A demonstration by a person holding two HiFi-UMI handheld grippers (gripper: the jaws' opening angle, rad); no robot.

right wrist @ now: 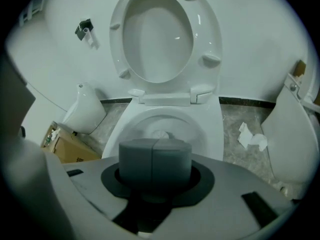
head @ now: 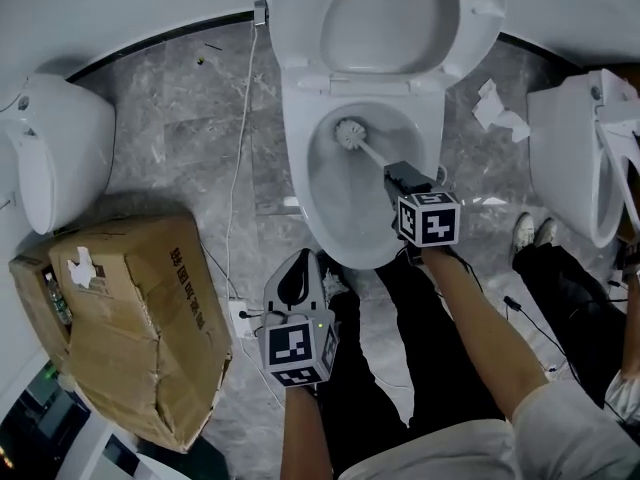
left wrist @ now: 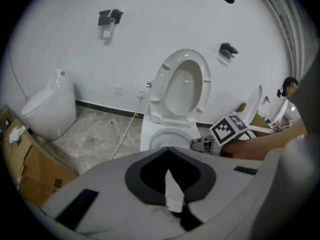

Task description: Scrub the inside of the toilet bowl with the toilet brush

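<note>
We hold the right gripper [head: 398, 175] over the near right rim of the toilet bowl [head: 300, 173], tilted steeply down, its jaws clamped on the handle of the toilet brush [head: 365, 148]. From the jaws the white shaft runs forward and to the gripper's left, and the bristle head sits down inside the bowl, close to the far wall below the hinge. Beyond the brush head, straight ahead of this gripper, the seat and lid [head: 390, 18] stand raised against the wall.

Our left gripper [head: 297, 280] hangs back, well behind and to the left of the right one, above the grey stone floor [head: 180, 138] just short of the bowl's front. Its jaws are drawn together on nothing. To its left lies a dented cardboard box [head: 140, 318], and a thin white cable [head: 240, 148] runs across the floor ahead of it.
</note>
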